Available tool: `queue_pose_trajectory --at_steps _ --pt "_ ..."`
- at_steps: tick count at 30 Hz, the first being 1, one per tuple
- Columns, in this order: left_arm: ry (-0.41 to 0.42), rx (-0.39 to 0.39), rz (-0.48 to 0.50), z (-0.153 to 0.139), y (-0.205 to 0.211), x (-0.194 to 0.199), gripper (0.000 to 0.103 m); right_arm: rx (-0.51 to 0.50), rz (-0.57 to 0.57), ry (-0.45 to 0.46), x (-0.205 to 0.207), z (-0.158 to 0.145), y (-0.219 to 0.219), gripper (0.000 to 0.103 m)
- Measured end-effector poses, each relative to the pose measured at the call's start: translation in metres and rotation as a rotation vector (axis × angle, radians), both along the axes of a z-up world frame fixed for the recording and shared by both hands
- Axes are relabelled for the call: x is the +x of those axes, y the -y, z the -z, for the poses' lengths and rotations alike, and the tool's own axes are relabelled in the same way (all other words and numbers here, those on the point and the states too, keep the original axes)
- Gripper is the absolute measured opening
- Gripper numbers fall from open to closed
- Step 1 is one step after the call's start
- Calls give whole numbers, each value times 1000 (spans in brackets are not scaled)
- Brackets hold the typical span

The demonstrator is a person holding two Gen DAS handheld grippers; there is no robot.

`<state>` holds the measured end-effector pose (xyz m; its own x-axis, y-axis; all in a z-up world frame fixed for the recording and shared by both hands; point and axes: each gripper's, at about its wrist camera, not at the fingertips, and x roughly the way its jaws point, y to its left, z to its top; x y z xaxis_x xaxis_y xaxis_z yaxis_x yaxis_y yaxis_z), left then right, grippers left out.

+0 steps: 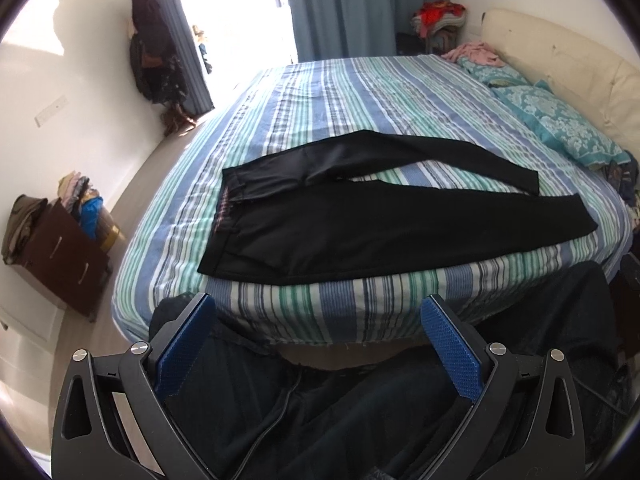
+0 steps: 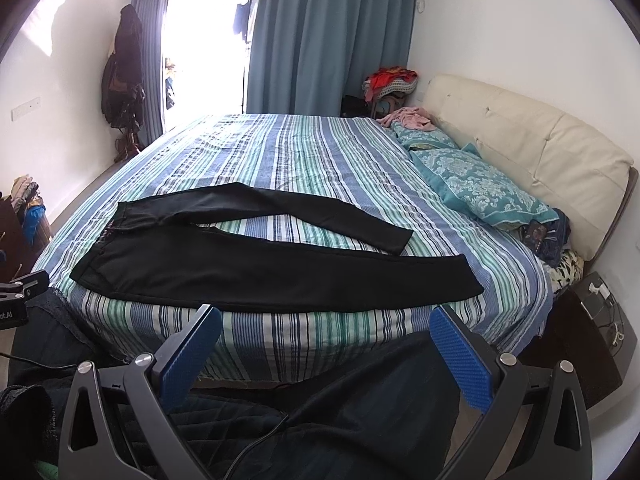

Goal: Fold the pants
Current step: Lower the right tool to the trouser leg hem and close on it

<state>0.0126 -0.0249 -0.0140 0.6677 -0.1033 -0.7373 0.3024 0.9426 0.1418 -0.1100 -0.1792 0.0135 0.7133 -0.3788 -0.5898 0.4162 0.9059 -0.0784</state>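
Observation:
Black pants [image 1: 360,228] lie flat on the striped bed [image 1: 340,92], waistband to the left, both legs spread apart toward the right. They also show in the right wrist view [image 2: 280,272] near the bed's [image 2: 300,148] front edge. My left gripper [image 1: 318,312] is open and empty, held off the bed's near edge, short of the pants. My right gripper [image 2: 326,324] is open and empty, also in front of the bed edge, below the near leg.
Teal pillows [image 2: 480,192] and a cream headboard [image 2: 520,148] lie at the right. A pink garment [image 2: 408,116] sits at the far corner. A brown drawer unit [image 1: 64,256] with clothes stands at left. A dark nightstand [image 2: 588,328] is at right.

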Motion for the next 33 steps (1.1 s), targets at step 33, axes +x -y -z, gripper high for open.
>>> queue_pose_trajectory --at_steps 33 --pt "-223 28 -85 89 70 144 102 130 10 -361 215 168 313 82"
